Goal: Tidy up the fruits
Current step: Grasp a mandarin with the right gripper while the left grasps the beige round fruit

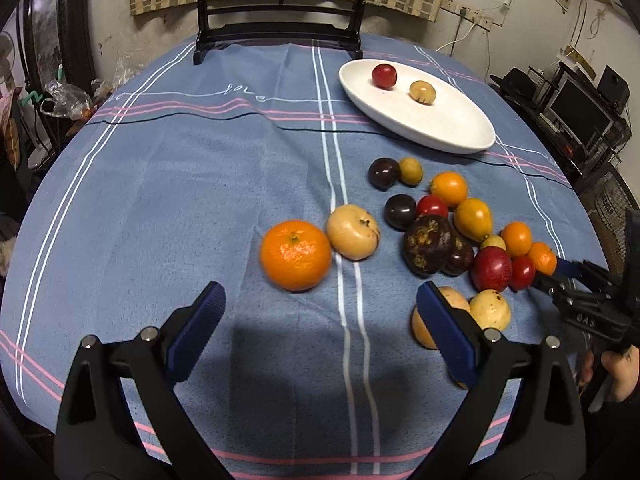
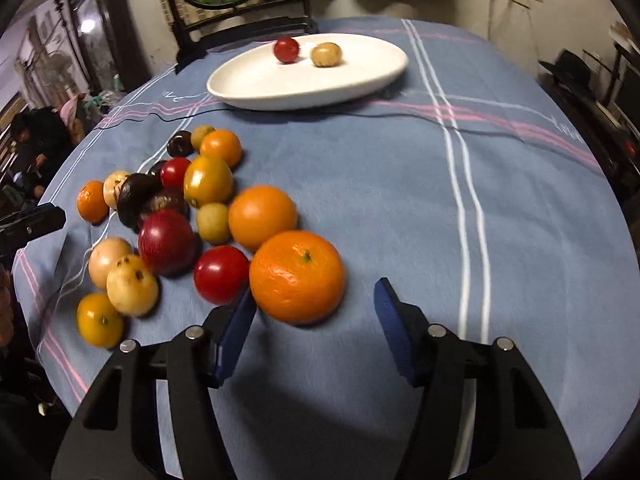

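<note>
We show the approach stage of a pick: our right gripper (image 2: 316, 334) stands with its jaws apart over the blue striped tablecloth (image 2: 400, 200), and a large orange mandarin (image 2: 298, 276) lies just ahead of the gap, nearer the left pad than the right, with no pad pressing on it. A red cherry tomato (image 2: 221, 274) sits just outside the left pad, almost touching the mandarin, and the rest of the fruit cluster (image 2: 168, 208) spreads farther out on that same side. Our left gripper (image 1: 320, 320) is likewise wide open and empty; ahead of its gap lies another orange mandarin (image 1: 295, 255), with a pale round fruit (image 1: 353, 237) touching that one's right side. The white oval dish (image 2: 280, 92) stands well beyond both sets of jaws and already holds a red fruit (image 2: 286, 49) and a tan fruit (image 2: 326, 55), apart from each other. We judge the sorting to be in its early part, with most fruit on the cloth. The next move calls for advancing the right jaws so the pads straddle the mandarin's widest part, keeping the left pad from nudging the tomato, then closing.
</note>
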A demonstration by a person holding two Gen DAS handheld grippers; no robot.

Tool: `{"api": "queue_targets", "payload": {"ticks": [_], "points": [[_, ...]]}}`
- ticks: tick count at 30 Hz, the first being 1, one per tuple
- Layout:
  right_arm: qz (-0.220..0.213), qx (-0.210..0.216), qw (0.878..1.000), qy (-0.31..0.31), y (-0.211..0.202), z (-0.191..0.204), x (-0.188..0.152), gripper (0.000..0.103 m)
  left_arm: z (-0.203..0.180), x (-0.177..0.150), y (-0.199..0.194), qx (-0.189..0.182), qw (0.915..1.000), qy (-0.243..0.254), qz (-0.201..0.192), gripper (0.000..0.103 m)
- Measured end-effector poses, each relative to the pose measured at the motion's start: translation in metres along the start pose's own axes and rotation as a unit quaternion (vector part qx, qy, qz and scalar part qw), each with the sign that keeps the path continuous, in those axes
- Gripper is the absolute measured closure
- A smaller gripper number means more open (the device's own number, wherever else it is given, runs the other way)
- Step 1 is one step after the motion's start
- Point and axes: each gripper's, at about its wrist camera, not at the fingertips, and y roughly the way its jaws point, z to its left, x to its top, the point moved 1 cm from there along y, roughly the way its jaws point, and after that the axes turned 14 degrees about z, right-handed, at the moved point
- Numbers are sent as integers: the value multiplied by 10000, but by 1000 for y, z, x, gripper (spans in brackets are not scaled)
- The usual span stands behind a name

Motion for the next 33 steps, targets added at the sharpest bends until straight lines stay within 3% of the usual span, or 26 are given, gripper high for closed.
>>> {"api": "queue_targets", "payload": {"ticks": [1,12,19,26,30,33], "points": [[-13,160,9999,-10,0,0,2,59,1,0,1,27,10000,-14,6,5],[-97,6,9997,202,-15,4,-8,59,25,7,14,252,9994,-222,53,5],[-184,75,9995,242,-21,5,-9,59,16,9,27,208,9995,-116,193,5],[-196,127,9993,286,-22,5,-7,59,-28,-2,16,-370,9968,672,207,6],[-243,136,9991,305,-27,5,-9,59,-46,-5,28,-653,9926,896,485,22],[-307,133,9988,351,-32,2,-11,59,-53,-6,38,-868,9893,952,690,25]]}}
